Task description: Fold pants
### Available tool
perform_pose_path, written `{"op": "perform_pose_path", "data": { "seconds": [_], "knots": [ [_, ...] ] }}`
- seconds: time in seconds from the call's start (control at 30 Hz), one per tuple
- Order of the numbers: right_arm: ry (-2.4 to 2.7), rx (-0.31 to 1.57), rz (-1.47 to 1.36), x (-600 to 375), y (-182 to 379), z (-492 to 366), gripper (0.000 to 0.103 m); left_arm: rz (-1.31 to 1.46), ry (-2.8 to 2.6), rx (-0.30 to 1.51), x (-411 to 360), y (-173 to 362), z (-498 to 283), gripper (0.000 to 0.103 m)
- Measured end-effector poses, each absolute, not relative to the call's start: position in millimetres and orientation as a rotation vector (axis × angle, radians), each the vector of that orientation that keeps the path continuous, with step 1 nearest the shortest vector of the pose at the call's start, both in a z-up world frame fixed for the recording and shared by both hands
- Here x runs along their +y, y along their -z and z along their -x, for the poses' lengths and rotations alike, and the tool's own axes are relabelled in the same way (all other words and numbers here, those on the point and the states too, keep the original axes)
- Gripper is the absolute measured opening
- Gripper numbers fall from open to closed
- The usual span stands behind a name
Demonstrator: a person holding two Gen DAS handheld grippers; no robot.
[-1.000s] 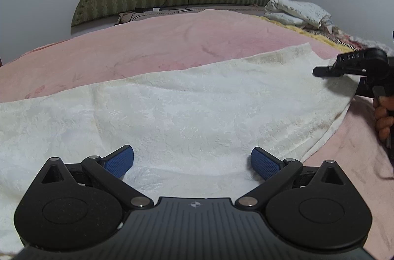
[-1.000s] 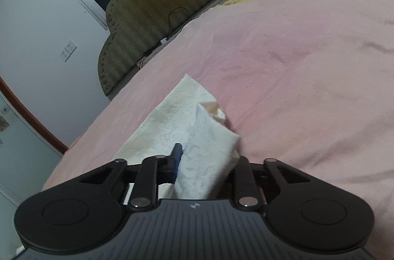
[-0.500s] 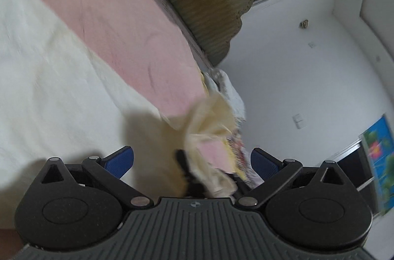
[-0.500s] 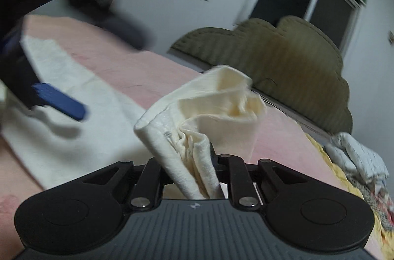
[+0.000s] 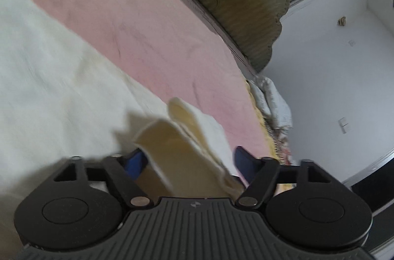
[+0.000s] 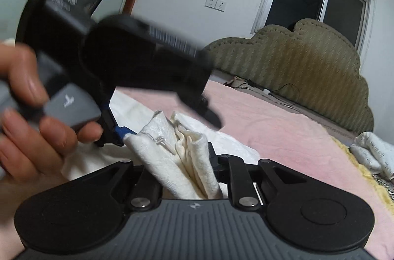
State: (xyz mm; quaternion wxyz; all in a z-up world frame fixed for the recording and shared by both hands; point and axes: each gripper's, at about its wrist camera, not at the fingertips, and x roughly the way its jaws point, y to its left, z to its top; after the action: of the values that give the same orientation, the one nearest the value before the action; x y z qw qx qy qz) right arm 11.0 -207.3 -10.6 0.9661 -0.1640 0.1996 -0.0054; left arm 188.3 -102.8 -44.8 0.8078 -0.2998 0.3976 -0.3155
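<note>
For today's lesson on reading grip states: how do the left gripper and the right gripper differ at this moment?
The left gripper has its blue pads spread apart with the pants bunched loosely between them; the right gripper is clamped shut on the pants. The left gripper's blue pads show plainly; the right gripper's are hidden by cloth. Both are black, and both meet the same bunched end of the cream pants over the pink bed.

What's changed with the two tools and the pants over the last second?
The right tool has lifted its bunched end of the pants off the bed and swung it over to the left tool, whose blue fingers now sit around that fabric, apparently not clamped yet. The right tool's grip stayed shut on the pants, which otherwise stay spread on the bed.
</note>
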Motion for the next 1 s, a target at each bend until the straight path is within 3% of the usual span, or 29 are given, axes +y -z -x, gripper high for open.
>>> {"op": "perform_pose_path", "data": {
  "seconds": [0.03, 0.13, 0.23, 0.53, 0.7, 0.73, 0.87, 0.93, 1.0],
  "knots": [
    [-0.001, 0.4, 0.326, -204.7, 8.1, -12.2, 0.015, 0.609, 0.669, 0.839, -99.2, 40.9, -189.0, 0.049],
    [-0.057, 0.412, 0.331, -193.2, 4.1, -20.6, 0.015, 0.461, 0.652, 0.795, -91.6, 22.5, -187.6, 0.024],
    [-0.113, 0.403, 0.361, -174.2, 4.9, -31.1, 0.015, 0.29, 0.596, 0.75, -81.5, 4.1, -182.6, 0.019],
    [-0.249, 0.416, 0.361, -113.9, 14.3, -72.4, 0.016, -0.017, 0.331, 0.62, -29.0, -3.8, -181.8, 0.019],
    [-0.287, 0.455, 0.351, -101.2, 26.7, -93.8, 0.016, 0.049, 0.279, 0.686, 0.1, 11.8, -192.1, 0.019],
    [-0.291, 0.462, 0.355, -97.7, 28.3, -95.5, 0.016, 0.075, 0.266, 0.692, 5.8, 13.4, -192.4, 0.026],
    [-0.326, 0.424, 0.389, -90.0, 27.9, -85.9, 0.016, 0.153, 0.186, 0.666, 26.7, 10.6, -186.3, 0.032],
    [-0.34, 0.417, 0.396, -84.2, 29.8, -81.4, 0.016, 0.191, 0.153, 0.659, 37.3, 7.9, -182.4, 0.044],
    [-0.343, 0.425, 0.395, -80.5, 34.9, -81.3, 0.015, 0.218, 0.122, 0.637, 46.5, 3.8, -177.1, 0.05]
  ]
}}
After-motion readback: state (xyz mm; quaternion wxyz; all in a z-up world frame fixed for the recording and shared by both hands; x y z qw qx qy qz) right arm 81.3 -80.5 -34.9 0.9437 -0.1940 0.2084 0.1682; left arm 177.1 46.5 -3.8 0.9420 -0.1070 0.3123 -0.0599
